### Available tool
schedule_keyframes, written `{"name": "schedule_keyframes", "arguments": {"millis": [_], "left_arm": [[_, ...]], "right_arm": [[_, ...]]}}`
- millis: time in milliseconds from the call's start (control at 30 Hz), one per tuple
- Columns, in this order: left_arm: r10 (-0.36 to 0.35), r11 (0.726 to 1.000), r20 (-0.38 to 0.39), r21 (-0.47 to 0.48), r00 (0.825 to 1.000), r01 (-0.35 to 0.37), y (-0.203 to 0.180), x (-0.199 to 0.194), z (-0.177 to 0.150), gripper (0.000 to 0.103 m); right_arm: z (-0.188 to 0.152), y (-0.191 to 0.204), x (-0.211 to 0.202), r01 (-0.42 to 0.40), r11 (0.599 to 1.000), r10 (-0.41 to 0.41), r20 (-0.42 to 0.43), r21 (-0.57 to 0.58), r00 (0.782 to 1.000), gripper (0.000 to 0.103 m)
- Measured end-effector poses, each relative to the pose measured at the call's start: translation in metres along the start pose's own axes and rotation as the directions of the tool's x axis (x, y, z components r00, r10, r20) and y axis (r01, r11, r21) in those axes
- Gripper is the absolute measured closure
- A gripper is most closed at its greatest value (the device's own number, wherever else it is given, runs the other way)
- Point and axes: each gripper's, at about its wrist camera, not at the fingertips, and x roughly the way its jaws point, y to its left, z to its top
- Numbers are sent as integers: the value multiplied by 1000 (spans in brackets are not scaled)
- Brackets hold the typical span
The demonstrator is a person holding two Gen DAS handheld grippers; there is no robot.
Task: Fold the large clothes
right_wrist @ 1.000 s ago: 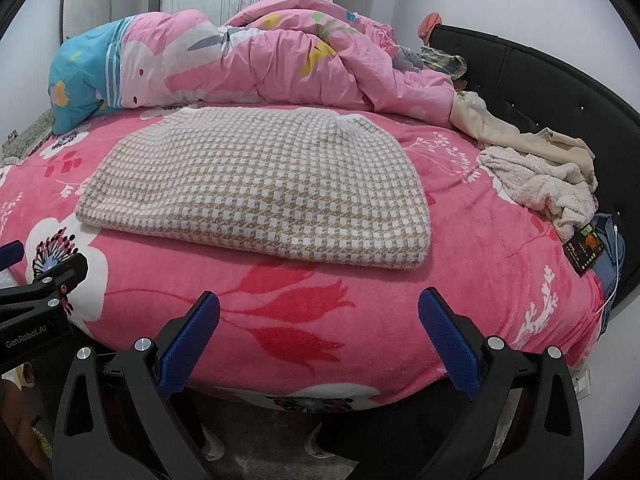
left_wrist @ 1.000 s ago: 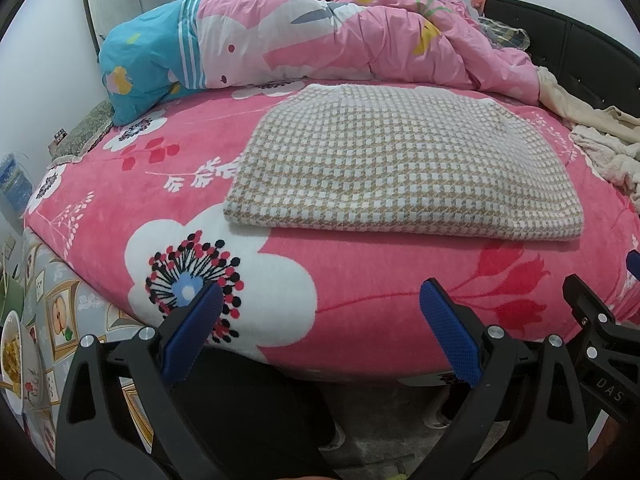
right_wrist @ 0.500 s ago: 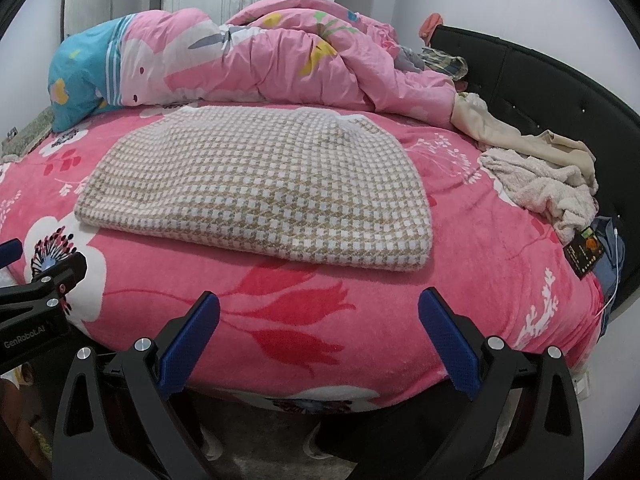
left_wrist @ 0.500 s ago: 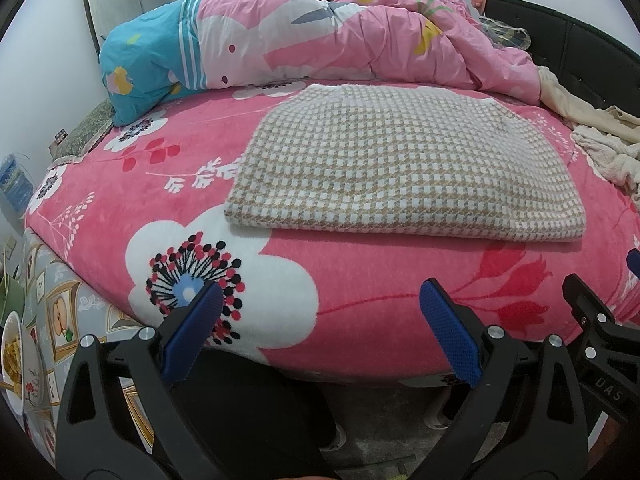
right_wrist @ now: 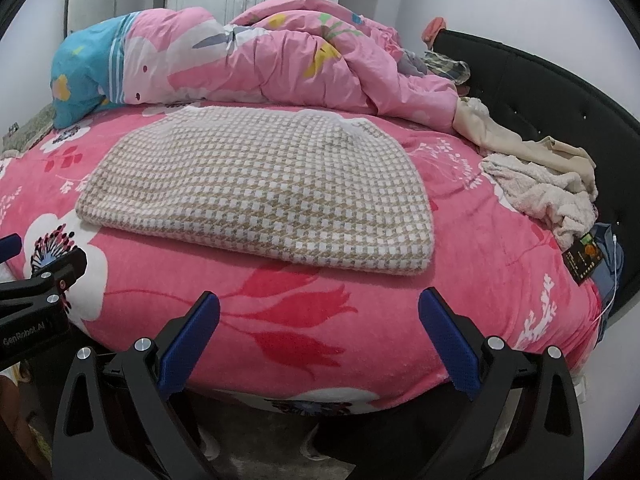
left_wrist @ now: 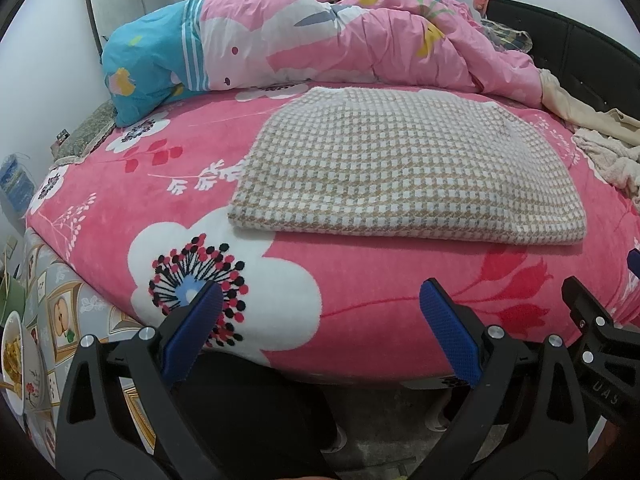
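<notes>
Almost nothing has moved since the earlier frames: both tools hang where they were at the near edge of the bed, and the garment lies as it lay

Left wrist view, left to right: off to the left of the left tool (left_wrist: 320, 330) a plate (left_wrist: 16, 364) of food sits low beside the bed, and ahead of the left finger is the white flower print on the pink blanket (left_wrist: 120, 200). The tool's blue pads (left_wrist: 192, 332) are spread wide with nothing between them. Straight ahead, well apart from the fingers, the checked garment (left_wrist: 404, 168) lies flat on the blanket as a folded rectangle, its fold edge toward the tool. Beyond it a pink and blue duvet (left_wrist: 320, 44) is bunched along the far side. At the right edge the other tool's black tip shows

Right wrist view, left to right: the left tool's black finger pokes in at the left edge. The right tool (right_wrist: 320, 330) is likewise spread and empty, short of the bed. The garment lies ahead and slightly left. To the right, beige clothes (right_wrist: 536, 172) are heaped against the black headboard (right_wrist: 552, 96)
</notes>
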Motion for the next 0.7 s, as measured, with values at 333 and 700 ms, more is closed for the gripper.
{"name": "schedule_keyframes", "arguments": {"millis": [333, 700], "left_arm": [[1, 1000, 2, -1, 1000, -1, 1, -1, 0, 8], [1, 1000, 1, -1, 1000, -1, 2, -1, -1, 8]], "right_arm": [[0, 2, -1, 2, 1000, -2, 0, 0, 1000, 6], [-1, 3, -1, 3, 1000, -3, 0, -2, 1000, 6]]}}
